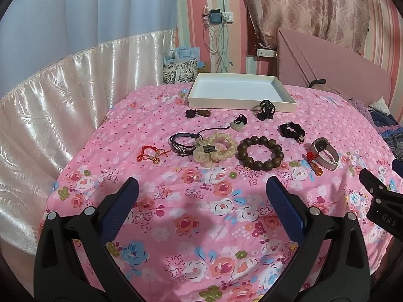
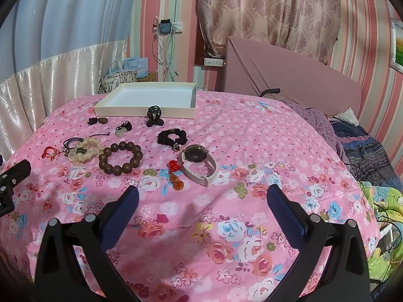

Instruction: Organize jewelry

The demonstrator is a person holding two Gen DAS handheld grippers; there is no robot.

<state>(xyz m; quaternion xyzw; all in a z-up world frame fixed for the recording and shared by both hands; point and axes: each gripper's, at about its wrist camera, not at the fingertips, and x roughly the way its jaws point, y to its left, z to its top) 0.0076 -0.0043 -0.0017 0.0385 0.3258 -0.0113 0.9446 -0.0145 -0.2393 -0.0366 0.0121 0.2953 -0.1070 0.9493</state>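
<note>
A shallow white tray (image 1: 274, 105) (image 2: 121, 112) lies empty at the far side of the pink floral bedspread. In front of it lie scattered pieces: a brown bead bracelet (image 1: 260, 151) (image 2: 120, 157), a cream scrunchie (image 1: 214, 147) (image 2: 84, 150), a black leather bracelet (image 1: 181, 143), a red cord charm (image 1: 151, 154) (image 2: 50, 152), a watch (image 1: 325, 152) (image 2: 199, 161) with an orange gourd charm (image 2: 177, 182), a black scrunchie (image 1: 292, 130) (image 2: 172, 137), a black hair claw (image 1: 266, 109) (image 2: 154, 115), a jade pendant (image 1: 238, 123) (image 2: 122, 128). My left gripper (image 1: 201, 196) and right gripper (image 2: 202, 197) both stand open, short of the items, holding nothing.
A pink headboard (image 2: 289, 75) stands at the back right, with bedding heaped beside it (image 2: 365, 146). Satin curtain (image 1: 50, 100) hangs along the left. Gift bags (image 1: 180, 68) and hanging cables (image 1: 219, 37) sit behind the tray.
</note>
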